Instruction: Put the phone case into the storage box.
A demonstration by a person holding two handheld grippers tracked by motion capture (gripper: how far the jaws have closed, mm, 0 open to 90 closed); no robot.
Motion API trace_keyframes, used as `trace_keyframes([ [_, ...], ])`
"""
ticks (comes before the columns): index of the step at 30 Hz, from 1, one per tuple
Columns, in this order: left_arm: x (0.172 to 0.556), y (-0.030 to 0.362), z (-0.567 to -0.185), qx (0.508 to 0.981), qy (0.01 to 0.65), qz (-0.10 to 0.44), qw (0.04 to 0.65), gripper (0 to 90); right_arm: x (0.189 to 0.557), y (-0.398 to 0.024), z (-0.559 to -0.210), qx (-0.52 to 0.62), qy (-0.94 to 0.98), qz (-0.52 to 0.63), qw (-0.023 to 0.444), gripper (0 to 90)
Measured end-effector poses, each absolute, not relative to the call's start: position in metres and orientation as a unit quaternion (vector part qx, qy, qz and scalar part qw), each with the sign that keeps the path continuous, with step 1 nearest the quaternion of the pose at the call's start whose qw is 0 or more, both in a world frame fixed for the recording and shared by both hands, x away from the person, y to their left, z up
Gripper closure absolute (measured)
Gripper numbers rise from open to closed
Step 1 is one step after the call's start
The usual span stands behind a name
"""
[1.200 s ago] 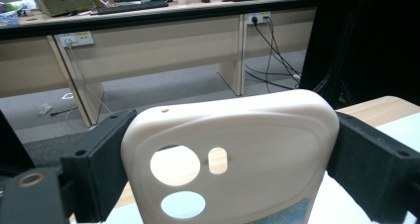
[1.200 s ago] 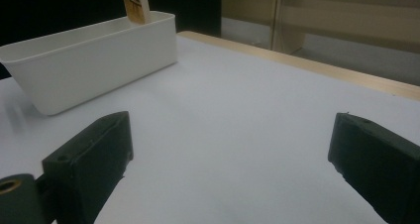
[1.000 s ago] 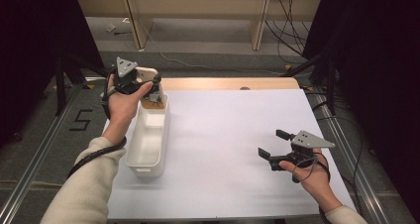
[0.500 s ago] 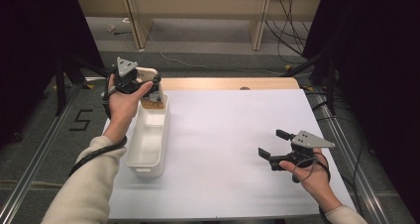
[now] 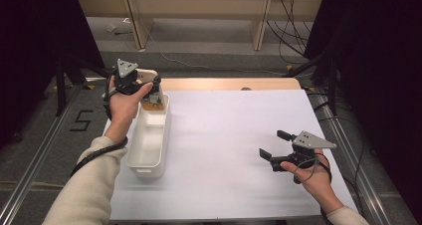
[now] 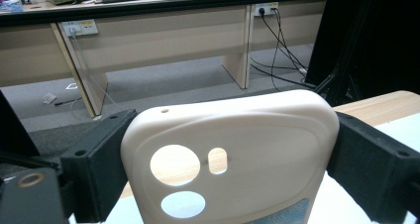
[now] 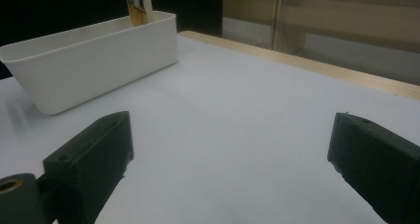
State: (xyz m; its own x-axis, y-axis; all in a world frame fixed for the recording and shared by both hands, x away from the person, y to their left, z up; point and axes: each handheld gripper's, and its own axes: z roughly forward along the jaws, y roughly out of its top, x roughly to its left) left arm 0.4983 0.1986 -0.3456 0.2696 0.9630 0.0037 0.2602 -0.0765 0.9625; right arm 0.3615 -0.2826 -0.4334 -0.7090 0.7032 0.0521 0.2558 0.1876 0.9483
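The left gripper (image 5: 149, 91) holds a cream phone case (image 6: 233, 154) upright above the far end of the white plastic bin (image 5: 137, 163), at about ten o'clock on the white table mat (image 5: 234, 135). In the left gripper view the black jaws stand on either side of the case, pressed against its two long edges, so this gripper is clamped on the case across its width. The step in hand looks like placing the case into the bin: in the high view its lower end sits at the bin's far rim, though whether it touches the bin's floor cannot be told.

The next move, as I judge it, calls for lowering the case fully inside the bin's walls, or tipping it down along the bin's length, and then spreading the jaws so it drops free without catching on the rim. Since the case stands tall and narrow, it may topple against a wall once released.

The case is a soft-looking, matt, cream shell with rounded corners. It has one large round hole, a smaller oblong slot beside it at three o'clock, and a second round hole below, at six o'clock. A tiny hole sits near its top edge, and a strip of bluish printed card shows at the bottom.

The right gripper (image 5: 276, 145) rests at about four o'clock on the mat, well apart from the bin, its jaws wide and holding nothing.
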Motion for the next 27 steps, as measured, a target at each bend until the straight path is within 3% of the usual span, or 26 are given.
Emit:
trace_keyframes([
  [27,0.5036,0.1996,-0.3523,0.638,0.488,0.365,0.471,10.0,0.3615,-0.2826,-0.4336,0.323,0.744,0.549,0.203,5.0],
])
